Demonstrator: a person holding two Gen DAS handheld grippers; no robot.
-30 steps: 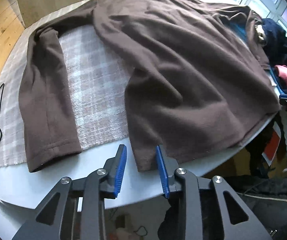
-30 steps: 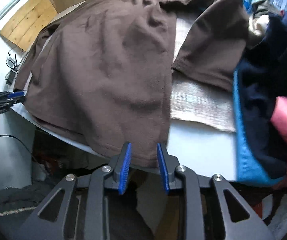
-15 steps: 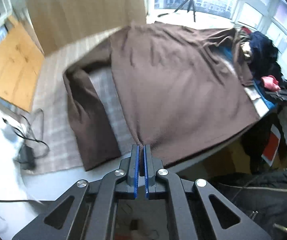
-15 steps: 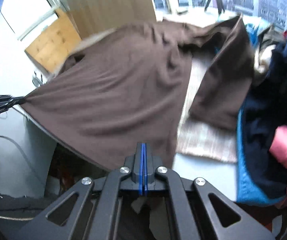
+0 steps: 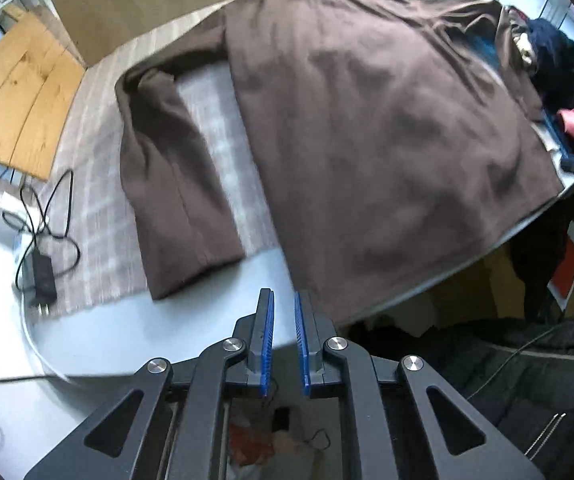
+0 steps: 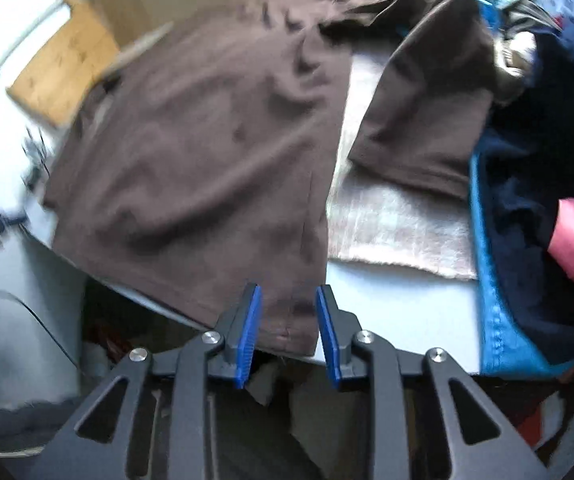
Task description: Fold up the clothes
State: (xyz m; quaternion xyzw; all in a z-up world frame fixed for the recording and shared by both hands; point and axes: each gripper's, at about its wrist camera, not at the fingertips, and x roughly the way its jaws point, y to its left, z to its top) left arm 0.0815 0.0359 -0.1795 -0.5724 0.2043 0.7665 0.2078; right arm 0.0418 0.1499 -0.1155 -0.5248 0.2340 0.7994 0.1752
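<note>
A brown long-sleeved top (image 5: pixel 375 128) lies spread on the table, its hem hanging over the near edge. One sleeve (image 5: pixel 171 196) lies folded down on the left. My left gripper (image 5: pixel 283 312) is open and empty, just left of the hem's corner. In the right wrist view the same top (image 6: pixel 215 148) lies ahead, its other sleeve (image 6: pixel 427 112) bent down on the right. My right gripper (image 6: pixel 287 304) is open, with the hem's right corner lying between its jaws, not clamped.
A pale plaid cloth (image 5: pixel 99 216) covers the white table (image 5: pixel 135 332). A black charger and cable (image 5: pixel 41 264) lie at the left. A pile of navy, blue and pink clothes (image 6: pixel 543 208) sits to the right. A wooden board (image 5: pixel 11 100) stands behind.
Both grippers were shut on the hem corners half a second ago with the hem pulled taut; now both are open and the top has dropped back onto the table.
</note>
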